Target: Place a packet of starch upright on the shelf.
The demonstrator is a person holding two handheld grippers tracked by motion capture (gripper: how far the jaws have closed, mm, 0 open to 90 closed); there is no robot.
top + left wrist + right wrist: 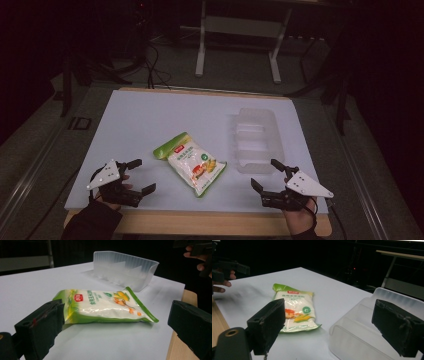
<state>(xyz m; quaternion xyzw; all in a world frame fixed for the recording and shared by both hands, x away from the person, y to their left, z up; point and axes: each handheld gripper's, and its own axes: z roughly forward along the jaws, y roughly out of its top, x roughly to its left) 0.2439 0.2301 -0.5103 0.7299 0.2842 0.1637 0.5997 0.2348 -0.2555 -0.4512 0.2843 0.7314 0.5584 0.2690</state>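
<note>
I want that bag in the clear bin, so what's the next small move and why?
Probably ease the open left gripper toward the bag to straddle its near edge: it lies flat, untouched, beside the clear bin, and both grippers are open and empty.

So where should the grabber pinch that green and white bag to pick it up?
Probably the bag near its green sealed end, from the left gripper's side: it lies flat, bulging in the middle, and that end looks thin enough for the open jaws.
</note>
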